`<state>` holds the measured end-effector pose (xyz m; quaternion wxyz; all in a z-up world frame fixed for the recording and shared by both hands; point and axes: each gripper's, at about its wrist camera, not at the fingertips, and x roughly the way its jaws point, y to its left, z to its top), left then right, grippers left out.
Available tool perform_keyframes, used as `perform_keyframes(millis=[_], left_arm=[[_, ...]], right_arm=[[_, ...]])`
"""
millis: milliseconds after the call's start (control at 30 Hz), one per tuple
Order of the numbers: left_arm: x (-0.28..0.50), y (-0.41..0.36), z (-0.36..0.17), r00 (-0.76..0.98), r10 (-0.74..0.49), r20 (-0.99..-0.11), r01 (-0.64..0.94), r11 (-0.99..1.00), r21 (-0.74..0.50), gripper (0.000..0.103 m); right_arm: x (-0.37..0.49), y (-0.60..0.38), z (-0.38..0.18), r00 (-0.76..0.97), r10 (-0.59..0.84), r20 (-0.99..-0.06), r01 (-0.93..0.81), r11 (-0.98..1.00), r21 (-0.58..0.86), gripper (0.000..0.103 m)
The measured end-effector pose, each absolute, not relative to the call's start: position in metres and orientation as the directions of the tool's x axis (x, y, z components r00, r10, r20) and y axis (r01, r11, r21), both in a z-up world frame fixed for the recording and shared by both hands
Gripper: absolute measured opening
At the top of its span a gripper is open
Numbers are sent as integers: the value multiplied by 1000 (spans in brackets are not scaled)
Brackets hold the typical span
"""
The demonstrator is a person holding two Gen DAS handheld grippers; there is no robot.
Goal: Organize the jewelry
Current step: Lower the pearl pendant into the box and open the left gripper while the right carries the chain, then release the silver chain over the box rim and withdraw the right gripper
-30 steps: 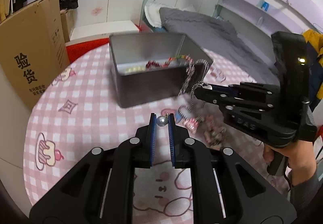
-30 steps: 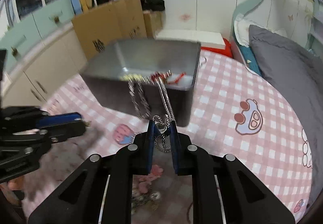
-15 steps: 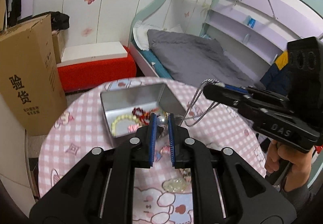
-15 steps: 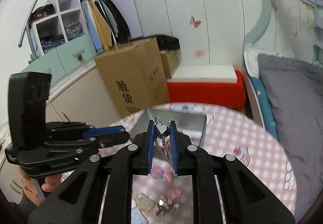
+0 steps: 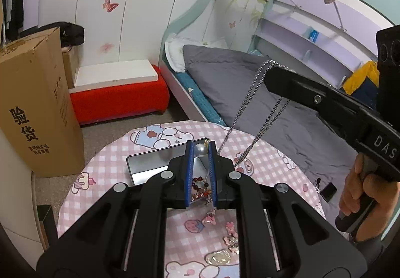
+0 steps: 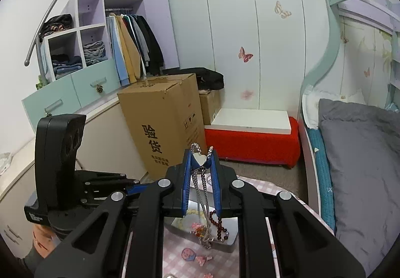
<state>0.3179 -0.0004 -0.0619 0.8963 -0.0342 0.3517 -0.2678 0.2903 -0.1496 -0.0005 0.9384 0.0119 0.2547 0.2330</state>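
Observation:
In the left wrist view my left gripper [image 5: 201, 146] is shut on a pearl bead [image 5: 201, 150], high above the open metal tin [image 5: 150, 165]. A thin strand with pink charms [image 5: 209, 213] dangles below the pearl. At the right, my right gripper [image 5: 272, 74] holds a silver chain [image 5: 250, 112] whose strands slant down behind my left fingers. In the right wrist view my right gripper [image 6: 200, 155] is shut on a silver heart pendant [image 6: 199, 159], and its chain [image 6: 203, 200] hangs toward the tin [image 6: 231, 240], which holds a dark red bead bracelet [image 6: 220, 226]. The left gripper [image 6: 140, 186] sits lower left.
The round table's pink checked cloth [image 5: 112, 160] carries loose pink charms [image 5: 231, 235] and a clear trinket [image 5: 218, 256]. A cardboard box [image 5: 32, 107], a red bench [image 5: 117, 97] and a bed with a grey cover [image 5: 225, 72] stand around it.
Both grippers have risen well above the table, still shut. The tin has dropped from close ahead to small and below. The silver chain has come out of the tin and now hangs stretched.

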Motion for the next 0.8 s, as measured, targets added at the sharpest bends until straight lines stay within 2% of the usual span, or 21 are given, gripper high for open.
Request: perform_keyframes(millis=[433,633,667,733,767,800], left_arm=[[350,-3,-125,508,-468,-723,382,875,-298,13],[350,-6,-140,466,-453,-760,376,879,-293,13],[349,-7,-141,464,-449,-764,376,880,-289,17],[348,-7,-141,456,-451,-767,378,878,-292,44],[347,-6,-140,466,-447,-763,370,882,-290,66],[346,-5,-137,488,-437,-756,358,890,-283,66]], right_arm=[[311,-150,-84,653,432,-622,-388,896,215,14],[310,-154,-105,620,425,-660,-354,902,247,15],[309,-155,-106,619,425,-660,-352,902,251,15],[308,-155,-105,618,426,-660,-349,902,256,16],[307,-156,-104,618,428,-659,-348,901,259,17],[306,-157,-102,622,428,-656,-345,902,261,18]])
